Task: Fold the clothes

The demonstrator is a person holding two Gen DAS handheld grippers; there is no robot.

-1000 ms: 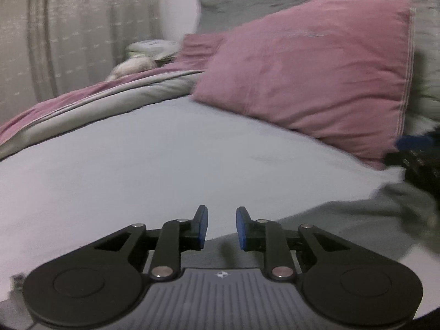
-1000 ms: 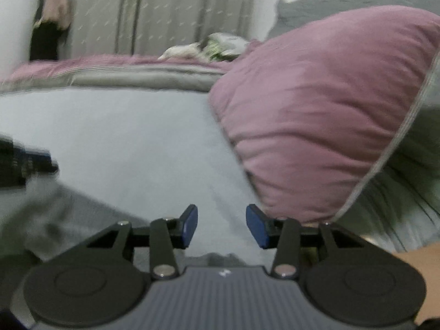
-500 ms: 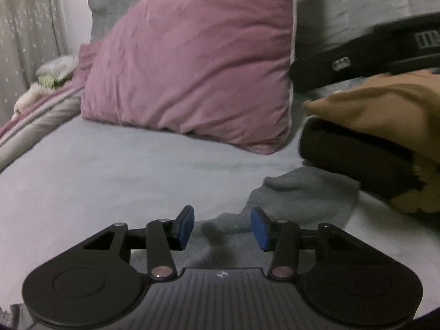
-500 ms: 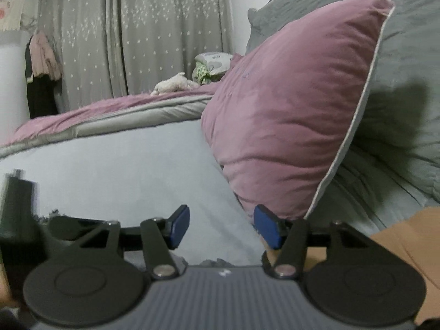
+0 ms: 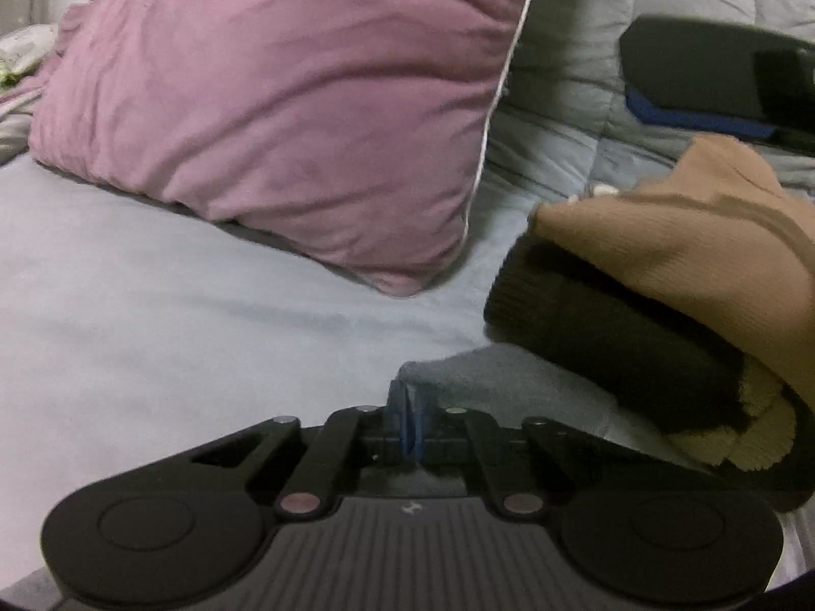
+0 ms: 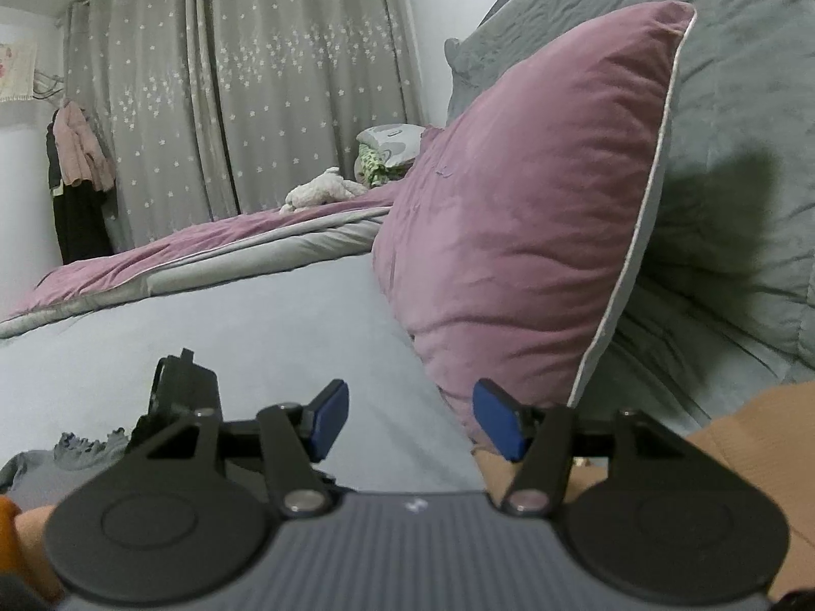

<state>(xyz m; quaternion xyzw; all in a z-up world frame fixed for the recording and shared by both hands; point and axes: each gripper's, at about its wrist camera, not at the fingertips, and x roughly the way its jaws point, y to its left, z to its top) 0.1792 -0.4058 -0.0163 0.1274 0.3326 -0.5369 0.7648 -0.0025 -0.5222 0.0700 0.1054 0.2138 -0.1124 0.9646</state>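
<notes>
Left tool [image 5: 407,425] closed at lower centre of its frame, blue pads pressed together, right tool [image 6: 410,420] held spread apart at lower centre

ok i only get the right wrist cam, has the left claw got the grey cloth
observer: yes, the left claw is shut on an edge of the grey cloth.
operator: anything lying near that cloth
observer: a tan knit lies on top of a dark knit, and the dark one meets the cloth's right side.
operator: and is the pillow touching it
observer: no, the pillow has its corner down on the sheet beyond the cloth, with bare sheet between them.
</notes>
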